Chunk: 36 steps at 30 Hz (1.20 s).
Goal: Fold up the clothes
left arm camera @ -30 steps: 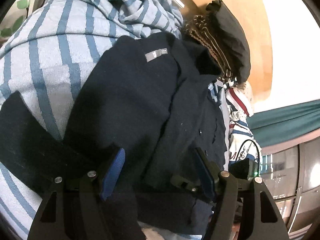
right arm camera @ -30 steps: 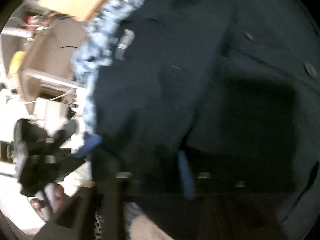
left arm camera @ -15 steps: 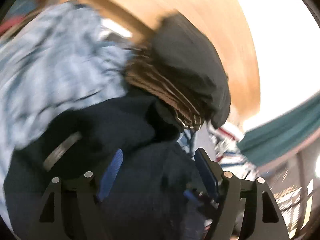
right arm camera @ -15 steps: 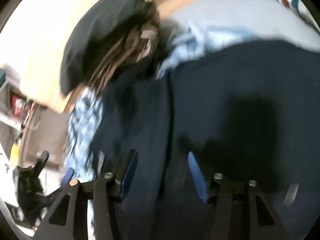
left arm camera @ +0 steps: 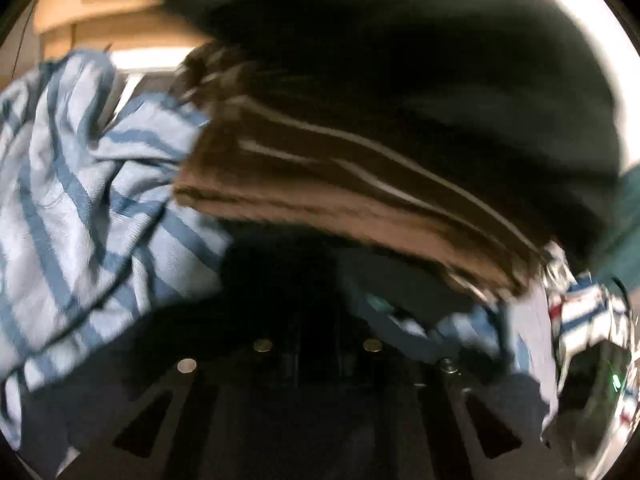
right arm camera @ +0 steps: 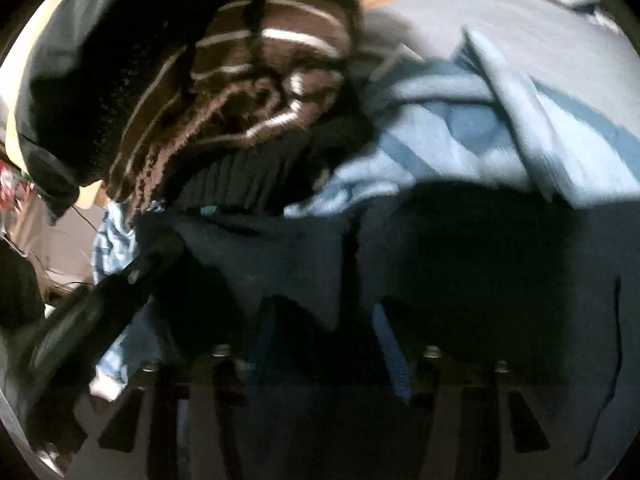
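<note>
A navy garment (right arm camera: 480, 260) lies over a light blue striped garment (right arm camera: 460, 140). My right gripper (right arm camera: 326, 340) hangs over it with its jaws closing. A fold of the navy cloth stands between its blue pads (right arm camera: 390, 344), which still show bare. In the left wrist view the navy garment (left arm camera: 280, 280) lies in deep shadow. There my left gripper (left arm camera: 316, 320) is closing, its fingers almost together on that dark cloth. The right wrist view shows the left gripper (right arm camera: 170, 242) from the side at the navy garment's edge. Both views are blurred.
A brown knit with pale stripes (left arm camera: 340, 184) and a black garment (left arm camera: 420, 60) are heaped just beyond the navy one. Striped blue cloth (left arm camera: 80, 200) fills the left. A red, white and blue garment (left arm camera: 580, 312) lies at the right, by teal fabric (left arm camera: 628, 232). Wooden surface (left arm camera: 100, 20) lies behind.
Both grippers have swept across the navy garment toward the brown and black heap, which now looms large. The left jaws went from wide apart to nearly together. The right jaws narrowed slightly.
</note>
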Each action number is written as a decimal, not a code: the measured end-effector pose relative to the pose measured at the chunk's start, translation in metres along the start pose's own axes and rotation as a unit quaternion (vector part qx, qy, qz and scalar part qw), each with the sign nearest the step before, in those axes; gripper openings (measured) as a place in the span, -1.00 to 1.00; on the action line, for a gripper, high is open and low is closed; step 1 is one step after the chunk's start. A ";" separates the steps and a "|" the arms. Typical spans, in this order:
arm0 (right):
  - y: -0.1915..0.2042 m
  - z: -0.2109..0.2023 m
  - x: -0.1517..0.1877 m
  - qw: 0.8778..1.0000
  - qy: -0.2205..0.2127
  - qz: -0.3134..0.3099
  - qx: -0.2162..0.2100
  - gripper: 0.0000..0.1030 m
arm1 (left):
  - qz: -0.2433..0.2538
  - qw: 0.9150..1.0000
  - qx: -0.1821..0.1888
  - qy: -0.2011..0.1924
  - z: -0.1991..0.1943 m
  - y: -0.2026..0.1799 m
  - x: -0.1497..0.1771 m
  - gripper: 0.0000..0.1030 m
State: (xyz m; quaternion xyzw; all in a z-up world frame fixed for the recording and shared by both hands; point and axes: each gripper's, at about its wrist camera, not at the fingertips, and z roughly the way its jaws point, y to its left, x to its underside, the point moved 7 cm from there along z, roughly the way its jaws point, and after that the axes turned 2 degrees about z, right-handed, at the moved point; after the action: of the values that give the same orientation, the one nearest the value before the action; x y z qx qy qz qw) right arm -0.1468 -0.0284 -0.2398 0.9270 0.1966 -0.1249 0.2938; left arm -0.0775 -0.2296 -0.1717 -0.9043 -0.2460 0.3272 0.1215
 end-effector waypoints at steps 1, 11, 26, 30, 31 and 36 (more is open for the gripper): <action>0.003 0.004 -0.004 1.000 -0.005 -0.004 0.005 -0.08 | -0.001 1.000 0.005 0.004 0.006 0.005 -0.002 -0.78; 0.024 0.028 -0.028 0.996 -0.064 -0.027 0.060 -0.09 | 0.038 0.998 0.032 -0.040 0.002 0.015 0.007 -0.77; 0.110 0.064 0.007 0.997 -0.018 -0.061 0.045 -0.51 | -0.128 0.990 0.059 0.031 -0.107 0.117 0.035 -0.71; 0.124 0.066 0.003 0.999 -0.036 -0.011 0.031 -0.44 | -0.184 0.979 0.075 0.046 -0.135 0.150 0.057 -0.71; 0.132 0.058 0.010 1.000 -0.028 -0.005 0.009 -0.42 | -0.197 0.975 0.083 0.054 -0.140 0.158 0.063 -0.71; 0.161 0.019 0.069 0.999 0.023 -0.041 -0.022 -0.13 | -0.213 0.968 0.096 0.095 -0.173 0.177 0.102 -0.71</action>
State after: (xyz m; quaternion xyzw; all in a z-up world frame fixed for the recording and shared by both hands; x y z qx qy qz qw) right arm -0.0169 -0.1405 -0.1994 0.9143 0.2434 -0.1111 0.3040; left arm 0.1675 -0.3372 -0.1627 -0.8423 -0.3872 0.2285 0.2975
